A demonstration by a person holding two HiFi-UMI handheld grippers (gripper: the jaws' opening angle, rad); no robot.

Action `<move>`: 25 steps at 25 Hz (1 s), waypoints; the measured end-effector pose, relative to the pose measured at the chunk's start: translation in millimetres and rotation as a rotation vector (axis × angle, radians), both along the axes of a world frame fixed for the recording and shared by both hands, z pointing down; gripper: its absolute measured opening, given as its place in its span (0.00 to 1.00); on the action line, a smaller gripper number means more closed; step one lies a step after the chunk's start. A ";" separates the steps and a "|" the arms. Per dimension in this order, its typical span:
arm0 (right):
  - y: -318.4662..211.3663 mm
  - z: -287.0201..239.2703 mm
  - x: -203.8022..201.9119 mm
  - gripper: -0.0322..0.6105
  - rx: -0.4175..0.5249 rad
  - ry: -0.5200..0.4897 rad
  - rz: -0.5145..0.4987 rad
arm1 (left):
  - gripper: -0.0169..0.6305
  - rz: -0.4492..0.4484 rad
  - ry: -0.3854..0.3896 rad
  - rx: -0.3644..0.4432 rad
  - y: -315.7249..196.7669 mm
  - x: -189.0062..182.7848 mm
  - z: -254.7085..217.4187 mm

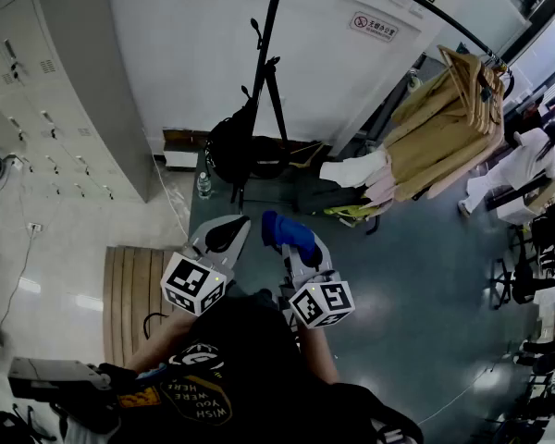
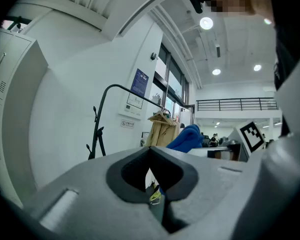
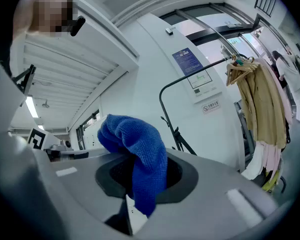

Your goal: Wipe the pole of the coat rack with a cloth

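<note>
The right gripper (image 1: 296,248), clenched on the blue cloth (image 3: 135,149), is well short of the coat rack's black pole (image 1: 265,49), as is the empty, closed left gripper (image 1: 224,236), so wiping looks unstarted: next, bring the cloth onto the pole.
</note>
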State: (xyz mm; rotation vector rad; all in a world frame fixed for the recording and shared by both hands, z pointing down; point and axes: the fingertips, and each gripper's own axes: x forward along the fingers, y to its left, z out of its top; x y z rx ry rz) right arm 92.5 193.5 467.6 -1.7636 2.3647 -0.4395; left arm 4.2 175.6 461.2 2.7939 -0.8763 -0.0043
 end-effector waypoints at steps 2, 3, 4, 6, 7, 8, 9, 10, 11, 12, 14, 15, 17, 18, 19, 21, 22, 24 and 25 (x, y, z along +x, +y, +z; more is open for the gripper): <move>-2.5 -0.5 0.0 0.17 -0.001 0.001 0.003 | 0.03 0.005 0.000 0.001 -2.5 0.7 -0.3; -3.6 -0.4 -0.3 0.17 -0.003 0.002 0.005 | 0.03 0.007 0.000 0.001 -3.7 0.5 -0.2; -4.5 -0.1 -0.8 0.17 -0.004 0.002 0.007 | 0.03 0.009 0.000 0.000 -4.7 0.0 0.1; -6.2 0.8 -2.4 0.17 -0.006 0.003 0.009 | 0.03 0.012 0.002 -0.003 -6.9 -1.8 0.8; -7.2 1.2 -3.4 0.17 -0.007 0.004 0.010 | 0.03 0.013 0.003 -0.004 -8.1 -2.9 1.1; -8.4 1.5 -4.4 0.17 -0.007 0.005 0.010 | 0.03 0.014 0.004 -0.005 -9.6 -3.9 1.4; -9.8 1.8 -5.3 0.17 -0.007 0.007 0.011 | 0.03 0.015 0.004 -0.005 -11.1 -4.7 1.8; -11.5 2.3 -6.0 0.17 -0.008 0.008 0.012 | 0.03 0.017 0.004 -0.005 -12.8 -5.4 2.2; -13.3 3.2 -6.6 0.17 -0.009 0.005 0.014 | 0.03 0.019 0.003 -0.005 -14.3 -6.2 2.6; -15.0 4.3 -7.0 0.17 -0.009 -0.002 0.017 | 0.03 0.020 0.003 -0.004 -15.9 -7.3 3.0; -18.1 6.9 -8.1 0.17 -0.015 -0.019 0.024 | 0.03 0.022 0.005 -0.008 -19.0 -10.9 3.4; -19.3 7.7 -9.2 0.17 -0.021 -0.021 0.028 | 0.03 0.023 0.008 -0.012 -20.8 -13.3 3.4; -21.4 8.0 -13.5 0.17 -0.032 -0.012 0.032 | 0.03 0.028 0.010 -0.022 -25.4 -19.5 4.1; -22.6 8.3 -15.4 0.17 -0.036 -0.008 0.033 | 0.03 0.030 0.009 -0.026 -28.9 -22.2 5.5; -24.4 9.4 -16.0 0.17 -0.042 -0.006 0.035 | 0.03 0.029 0.008 -0.031 -33.5 -23.9 7.4; -29.2 15.0 -13.8 0.17 -0.065 -0.008 0.037 | 0.03 0.021 0.015 -0.044 -43.1 -24.3 10.1; -32.3 19.2 -12.6 0.17 -0.080 -0.010 0.037 | 0.03 0.017 0.022 -0.050 -47.4 -24.1 10.9; -43.3 26.7 -11.2 0.17 -0.106 -0.012 0.032 | 0.03 0.013 0.028 -0.060 -58.5 -23.4 12.6; -52.4 28.5 -10.1 0.17 -0.112 -0.013 0.028 | 0.03 0.012 0.028 -0.063 -66.8 -22.2 13.6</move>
